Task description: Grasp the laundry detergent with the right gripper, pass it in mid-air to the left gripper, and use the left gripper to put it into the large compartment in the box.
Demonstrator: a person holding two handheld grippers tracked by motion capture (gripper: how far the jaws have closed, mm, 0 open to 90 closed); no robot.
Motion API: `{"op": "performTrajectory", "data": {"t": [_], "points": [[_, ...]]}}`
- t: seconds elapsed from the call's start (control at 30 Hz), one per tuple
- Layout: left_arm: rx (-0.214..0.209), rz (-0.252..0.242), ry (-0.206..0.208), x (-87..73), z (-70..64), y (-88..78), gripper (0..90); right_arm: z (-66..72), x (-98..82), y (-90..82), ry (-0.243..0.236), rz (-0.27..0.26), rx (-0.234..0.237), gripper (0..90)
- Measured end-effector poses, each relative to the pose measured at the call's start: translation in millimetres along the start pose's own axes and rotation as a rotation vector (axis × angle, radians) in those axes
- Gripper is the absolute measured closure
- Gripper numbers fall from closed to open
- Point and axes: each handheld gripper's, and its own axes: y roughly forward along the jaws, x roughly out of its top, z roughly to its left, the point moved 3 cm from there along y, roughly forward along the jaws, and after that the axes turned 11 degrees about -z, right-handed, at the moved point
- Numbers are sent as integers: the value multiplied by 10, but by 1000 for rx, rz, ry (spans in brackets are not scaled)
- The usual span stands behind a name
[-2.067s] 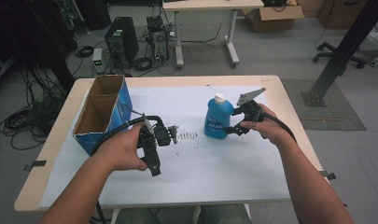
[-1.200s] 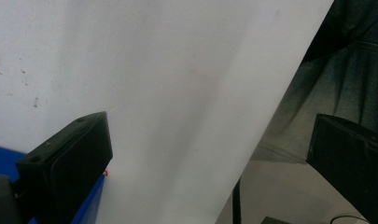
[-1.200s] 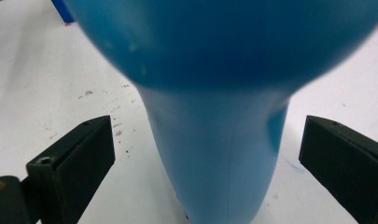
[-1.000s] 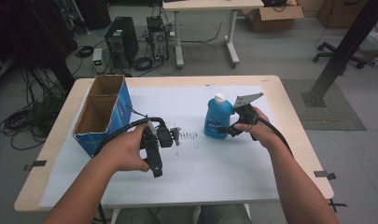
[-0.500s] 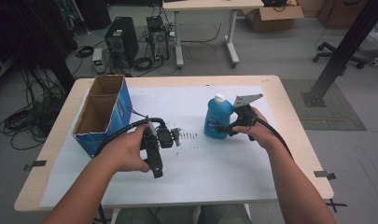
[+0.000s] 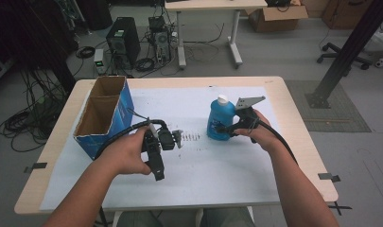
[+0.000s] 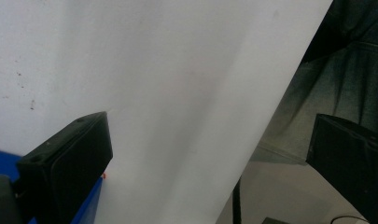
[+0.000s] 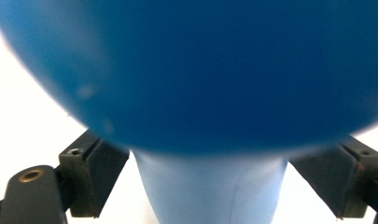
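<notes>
Blue plastic marks the bottle (image 6: 221,119), which stands upright with a white cap on the white sheet (image 6: 217,165) that covers the wooden counter (image 6: 298,142), toward the right of the sheet's middle. The right claw (image 6: 222,128) reaches in level from the right, low against the bottle's side, with the person's right hand (image 6: 255,130) wrapped around its body and the grey three-cornered plate (image 6: 249,100) sticking up just beside the cap. In the right gripper view the bottle (image 8: 210,93) sits between the two black jaws; those jaws have just been closing around it, yet a sliver of white still seems to show between each pad and the blue wall, so the pads look not quite pressed on, though the blur this close makes that hard to judge. The left claw (image 6: 157,174) lies near the sheet's middle, well apart from the bottle, held in the left hand (image 6: 127,153) and pointing back toward the person. In the left gripper view its jaws stand wide with nothing between them, only the white sheet (image 7: 177,93) and its edge beyond. An open blue cardboard box (image 6: 104,116) with two compartments stands at the counter's left side, just beside the left hand.
</notes>
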Motion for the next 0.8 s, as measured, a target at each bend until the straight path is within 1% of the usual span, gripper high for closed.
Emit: {"op": "performTrajectory", "data": {"t": [0.37,0.53,0.6,0.7,0.8], "points": [[0,1,0,-8,4,2,5,1,-7,6,-14,-17,0,222],[-2,1,-1,-2,3,15,5,4,-27,11,-17,-7,0,237],[-4,1,-1,2,2,18,5,6,-32,18,-27,-8,3,259],[-5,0,0,6,2,24,5,9,-34,29,-29,-11,6,275],[-5,1,-1,5,5,23,5,8,-33,35,-33,-19,9,321]]}}
